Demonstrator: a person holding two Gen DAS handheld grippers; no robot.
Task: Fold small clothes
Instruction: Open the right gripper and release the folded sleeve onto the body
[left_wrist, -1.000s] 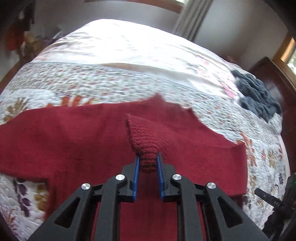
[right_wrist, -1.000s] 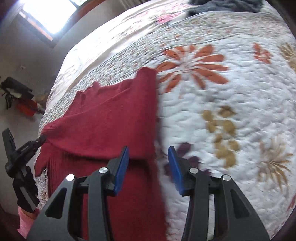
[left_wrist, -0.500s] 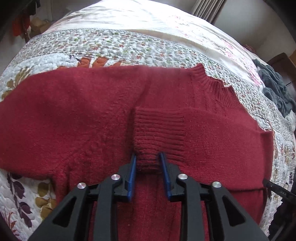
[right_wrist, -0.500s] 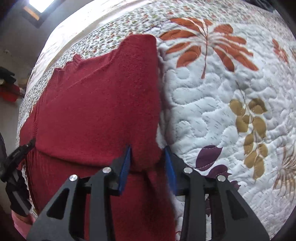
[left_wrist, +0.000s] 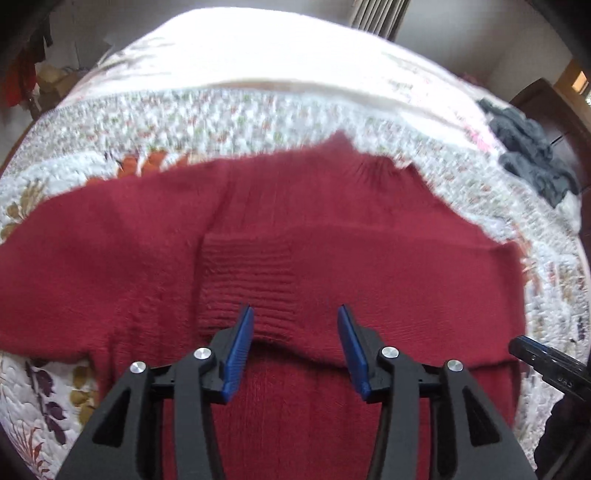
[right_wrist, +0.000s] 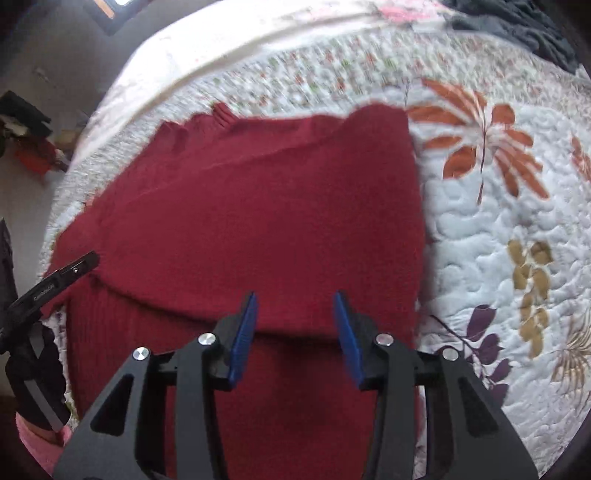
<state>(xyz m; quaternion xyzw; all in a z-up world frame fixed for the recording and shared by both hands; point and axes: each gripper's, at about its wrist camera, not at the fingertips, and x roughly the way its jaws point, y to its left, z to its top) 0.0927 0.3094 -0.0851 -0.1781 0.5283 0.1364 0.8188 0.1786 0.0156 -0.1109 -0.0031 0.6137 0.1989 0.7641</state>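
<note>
Sleeves look done on the red knit sweater (left_wrist: 147, 266): both are folded across the body, and the ribbed cuff (left_wrist: 247, 280) lies flat near the middle. It's spread on the floral quilt (right_wrist: 498, 229), hem toward the bed's near edge. My guess is the bottom-to-collar fold is what's left. Left gripper (left_wrist: 295, 349) is wide open, holding nothing, one pad right at the cuff's edge. Right gripper (right_wrist: 297, 334) is spread wide too, empty over the folded sleeve.

Both jaws now apart, off red sweater (left_wrist: 332, 258).
</note>
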